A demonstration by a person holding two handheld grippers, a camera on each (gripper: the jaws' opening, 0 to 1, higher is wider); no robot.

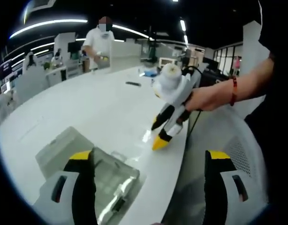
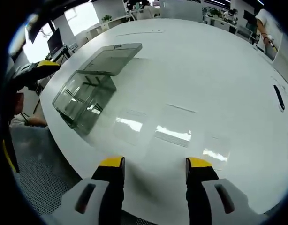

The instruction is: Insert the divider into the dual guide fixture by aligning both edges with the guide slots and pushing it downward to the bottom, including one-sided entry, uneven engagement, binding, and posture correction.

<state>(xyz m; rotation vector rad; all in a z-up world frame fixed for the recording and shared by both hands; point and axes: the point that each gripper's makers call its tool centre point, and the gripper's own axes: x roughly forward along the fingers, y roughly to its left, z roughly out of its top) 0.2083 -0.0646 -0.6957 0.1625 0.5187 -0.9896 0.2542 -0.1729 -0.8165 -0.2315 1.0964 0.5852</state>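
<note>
A clear plastic box with inner slots, the guide fixture [image 2: 83, 98], sits near the white table's edge with its lid [image 2: 113, 58] folded back. In the left gripper view the same box [image 1: 111, 180] lies under my left gripper [image 1: 148, 157], which is open and holds nothing. My right gripper [image 2: 155, 164] is open above bare tabletop, to the right of the box. A hand holds that right gripper [image 1: 158, 133] with its tips close to the table. Faint clear rectangles [image 2: 174, 123] lie flat ahead of it; glare keeps me from telling whether they are dividers.
The white table [image 2: 205, 61] is large, and its edge curves close under both grippers. A black object [image 2: 278, 97] lies far right. A person in white [image 1: 99, 42] stands beyond the far side. Desks and monitors fill the background.
</note>
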